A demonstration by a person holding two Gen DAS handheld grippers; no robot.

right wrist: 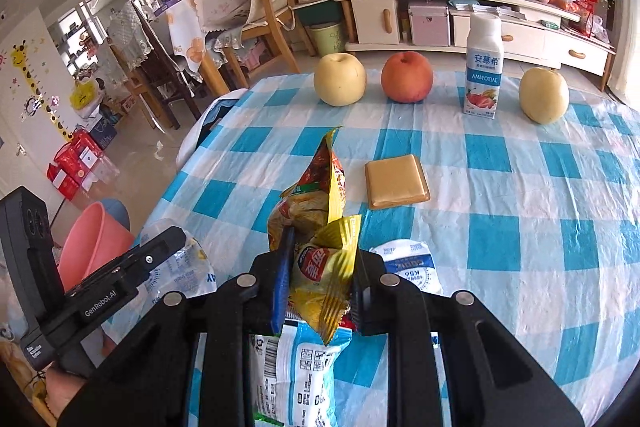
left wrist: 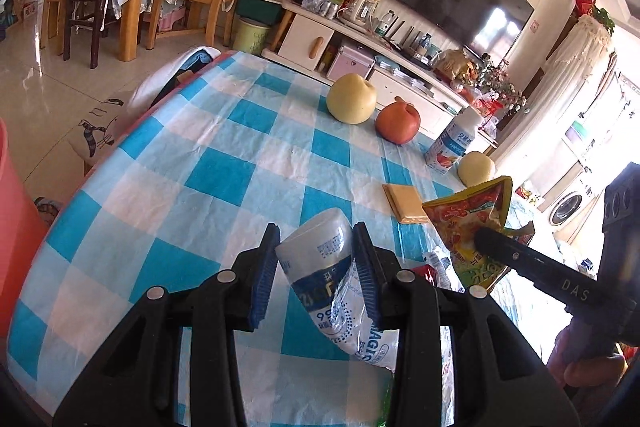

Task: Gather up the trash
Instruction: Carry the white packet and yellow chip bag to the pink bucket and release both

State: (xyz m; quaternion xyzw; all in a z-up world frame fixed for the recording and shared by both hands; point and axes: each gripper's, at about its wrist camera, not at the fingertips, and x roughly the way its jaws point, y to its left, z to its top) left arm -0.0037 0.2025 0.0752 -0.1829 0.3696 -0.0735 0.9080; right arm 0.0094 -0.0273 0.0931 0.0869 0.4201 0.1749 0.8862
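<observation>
My left gripper (left wrist: 314, 247) is shut on a white and blue plastic wrapper (left wrist: 320, 247), held above the blue checked tablecloth (left wrist: 224, 155). My right gripper (right wrist: 320, 259) is shut on a yellow and red snack packet (right wrist: 320, 227), lifted off the table; in the left wrist view that snack packet (left wrist: 472, 215) shows at the right with the right gripper's finger (left wrist: 504, 251) across it. The left gripper's body (right wrist: 120, 275) appears at the left of the right wrist view. More white and blue wrappers (right wrist: 408, 263) lie on the cloth under the right gripper.
Two yellow pears (right wrist: 340, 79) (right wrist: 544, 95), a red apple (right wrist: 406, 77) and an upright yogurt bottle (right wrist: 484, 67) stand along the far side. A tan square packet (right wrist: 396, 181) lies mid-table. A pink bin (right wrist: 92, 243) stands on the floor at the left table edge.
</observation>
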